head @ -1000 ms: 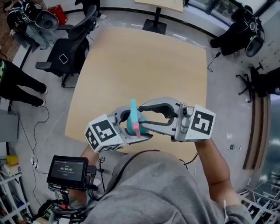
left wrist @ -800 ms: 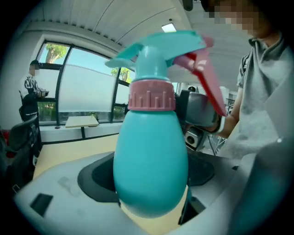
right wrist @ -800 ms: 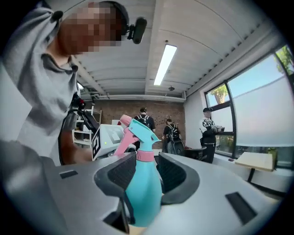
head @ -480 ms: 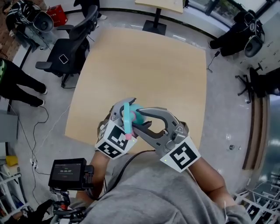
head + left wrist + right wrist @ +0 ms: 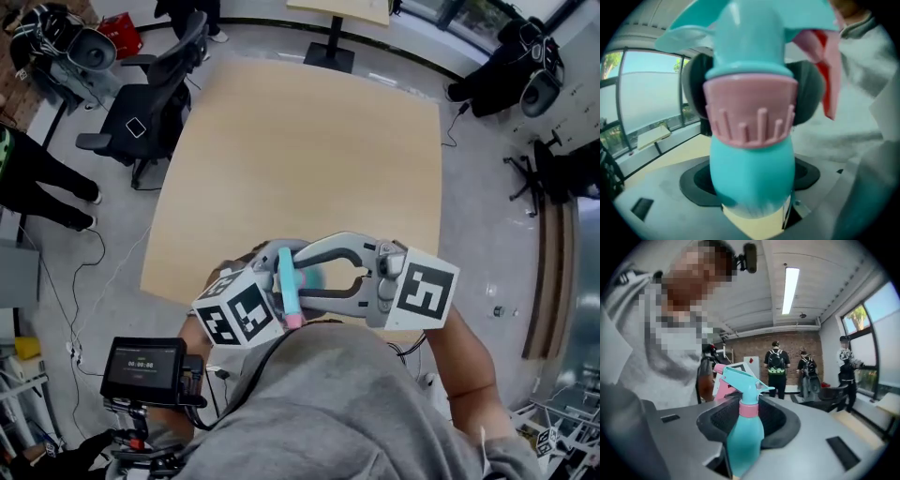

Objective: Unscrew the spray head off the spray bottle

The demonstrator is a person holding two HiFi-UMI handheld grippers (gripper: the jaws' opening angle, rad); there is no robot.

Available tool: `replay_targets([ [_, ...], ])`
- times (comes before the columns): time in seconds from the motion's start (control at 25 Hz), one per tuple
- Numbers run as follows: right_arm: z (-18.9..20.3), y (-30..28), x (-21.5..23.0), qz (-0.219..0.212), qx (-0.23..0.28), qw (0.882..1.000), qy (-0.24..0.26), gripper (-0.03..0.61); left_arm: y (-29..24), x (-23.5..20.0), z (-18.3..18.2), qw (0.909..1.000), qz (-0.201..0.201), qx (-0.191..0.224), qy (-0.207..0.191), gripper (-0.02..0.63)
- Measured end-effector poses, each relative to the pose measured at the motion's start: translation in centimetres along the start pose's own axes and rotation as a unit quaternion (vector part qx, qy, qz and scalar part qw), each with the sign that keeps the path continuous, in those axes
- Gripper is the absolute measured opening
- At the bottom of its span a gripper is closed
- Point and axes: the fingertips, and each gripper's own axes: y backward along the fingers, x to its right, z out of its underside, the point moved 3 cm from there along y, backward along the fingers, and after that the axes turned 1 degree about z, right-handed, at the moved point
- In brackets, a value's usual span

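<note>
Spray head point(image 5: 738, 380) still seated; unscrewing judged under way.
Head view: 2 grippers have swung round, spray bottle point(image 5: 290, 281) held above the table point(image 5: 300, 141) edge. Left gripper view: left gripper point(image 5: 751, 185) clamped on its body. Right gripper view: right gripper point(image 5: 744, 420) just tightened on the pink collar point(image 5: 749, 410).

Teal spray bottle point(image 5: 743, 444) held aloft, its pink-collared, pink-triggered spray head point(image 5: 739, 380) screwed on.

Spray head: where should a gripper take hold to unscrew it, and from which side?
Probably the pink ribbed collar above the bottle body, coming side-on from opposite the trigger. It's round and ribbed for purchase; the trigger juts out sideways.
</note>
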Motion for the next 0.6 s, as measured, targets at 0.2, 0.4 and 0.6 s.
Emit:
replay_targets([
  [0.2,-0.4,2.1,-1.7,-0.222,0.088,0.964,-0.112,0.130,1.5,5.0,-2.6,0.9730,0.200,0.115,-0.006,0.397],
  [0.4,0.3,3.1,-1.3,-0.311,0.132,0.930,-0.147,0.130,1.2,5.2,-2.6,0.9569,0.243,0.155,0.033,0.397],
  [0.6,2.8,4.2,2.2,-0.156,0.134,0.963,-0.177,0.132,-0.3,1.0,-1.1,0.9732,0.110,0.152,0.133,0.396],
])
